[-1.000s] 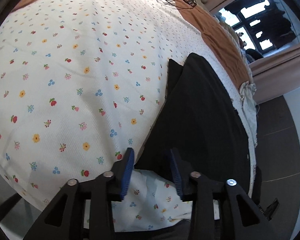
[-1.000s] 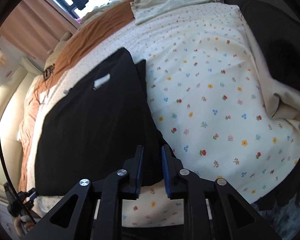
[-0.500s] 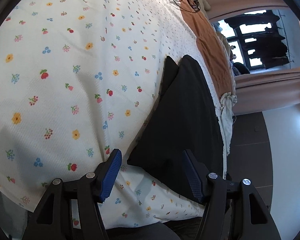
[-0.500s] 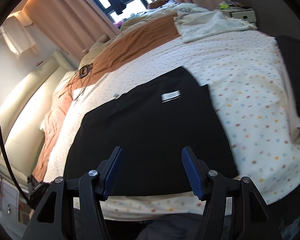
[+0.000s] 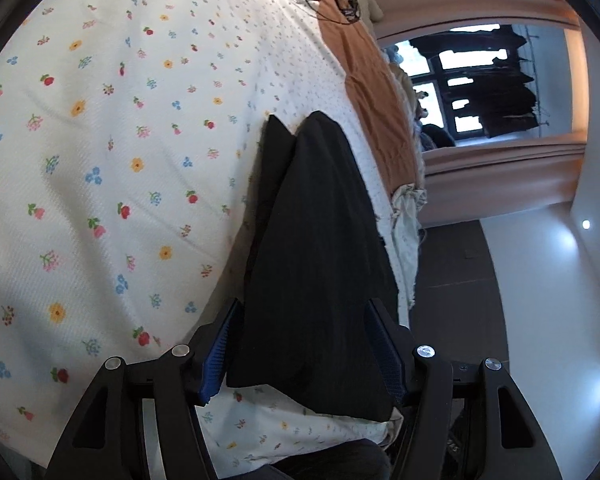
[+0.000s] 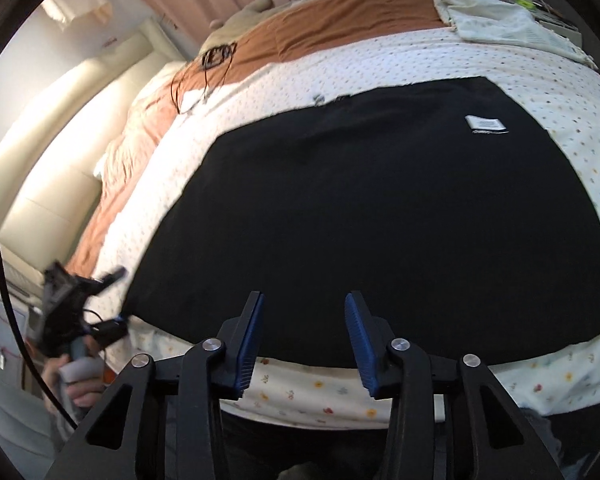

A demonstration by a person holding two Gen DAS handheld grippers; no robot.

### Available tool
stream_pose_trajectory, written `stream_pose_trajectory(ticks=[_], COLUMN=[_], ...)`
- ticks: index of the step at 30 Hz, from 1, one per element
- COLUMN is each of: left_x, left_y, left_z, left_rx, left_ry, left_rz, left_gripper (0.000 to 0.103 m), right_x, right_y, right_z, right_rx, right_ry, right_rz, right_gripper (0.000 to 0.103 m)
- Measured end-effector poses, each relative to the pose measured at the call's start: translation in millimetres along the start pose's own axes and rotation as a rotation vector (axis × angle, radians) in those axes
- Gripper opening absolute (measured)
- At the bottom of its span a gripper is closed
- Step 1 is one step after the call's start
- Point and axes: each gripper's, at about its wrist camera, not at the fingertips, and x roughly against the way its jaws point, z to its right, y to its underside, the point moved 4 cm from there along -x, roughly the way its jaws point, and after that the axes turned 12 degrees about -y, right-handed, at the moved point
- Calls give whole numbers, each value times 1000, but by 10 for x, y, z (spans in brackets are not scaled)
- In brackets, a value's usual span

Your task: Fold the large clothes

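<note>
Black garment (image 6: 380, 208) flat; white label (image 6: 485, 124) unreadable; left gripper (image 5: 304, 350), right gripper (image 6: 305, 338) apart

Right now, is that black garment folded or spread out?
Folded: the black garment lies as a neat flat rectangle, with a second layer's corner showing at its far end.

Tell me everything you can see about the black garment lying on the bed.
The black garment is plain, matte, dark fabric, folded into a broad flat rectangle with smooth surface. A small white label sits near its far right corner. It lies on the floral sheet, its near edge close to the bed's edge. From the left wrist view a second layer peeks out along one side at the far end. Both tools hover open at its near edge; neither grips it.
</note>
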Motion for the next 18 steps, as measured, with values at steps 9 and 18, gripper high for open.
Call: stream_pose_trajectory(ticks=[9, 18], left_x=[-113, -278], left_y=[78, 110], left_z=[-105, -102], left_rx=[-22, -7], left_ry=[-128, -214], left_rz=[-17, -6], left_gripper=[61, 32], right_x=[-511, -565], right_y=[360, 178], right_z=[51, 6], right_rx=[11, 16], right_ry=[62, 86], right_rz=[-124, -141], right_gripper=[31, 27])
